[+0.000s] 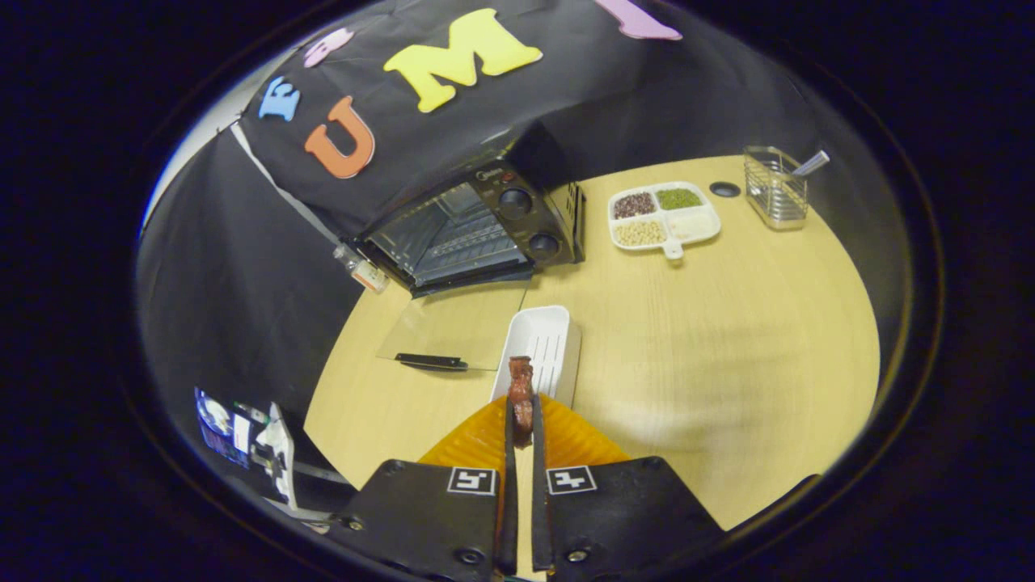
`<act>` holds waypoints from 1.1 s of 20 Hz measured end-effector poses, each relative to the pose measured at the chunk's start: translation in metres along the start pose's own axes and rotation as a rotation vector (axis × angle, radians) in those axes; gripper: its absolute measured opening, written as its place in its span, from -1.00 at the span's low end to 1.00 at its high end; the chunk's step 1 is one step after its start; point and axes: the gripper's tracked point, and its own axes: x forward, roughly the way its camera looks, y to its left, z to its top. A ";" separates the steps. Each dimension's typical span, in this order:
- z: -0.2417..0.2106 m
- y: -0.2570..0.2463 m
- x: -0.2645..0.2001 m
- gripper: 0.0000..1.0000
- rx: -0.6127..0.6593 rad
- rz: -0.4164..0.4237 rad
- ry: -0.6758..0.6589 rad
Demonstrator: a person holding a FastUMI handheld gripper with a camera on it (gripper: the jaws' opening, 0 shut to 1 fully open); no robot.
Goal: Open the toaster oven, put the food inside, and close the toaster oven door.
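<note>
My gripper (522,420) is shut on a reddish-brown piece of food (520,386), which sticks out ahead of the fingertips, lifted above the table. Just beyond it lies a white rectangular tray (547,343). The black toaster oven (477,230) stands further back by the booth wall, with its glass door (453,327) folded down flat onto the table and its dark handle (431,361) at the near edge. The oven's wire rack shows inside the open cavity.
A white divided dish (665,218) of beans and grains sits right of the oven, a wire utensil holder (775,194) beyond it. A small bottle (365,271) stands left of the oven. An orange ridged plate (566,440) lies under my fingers on the wooden table (728,347).
</note>
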 end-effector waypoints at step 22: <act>0.048 0.157 0.019 -0.81 -0.402 -0.303 -0.424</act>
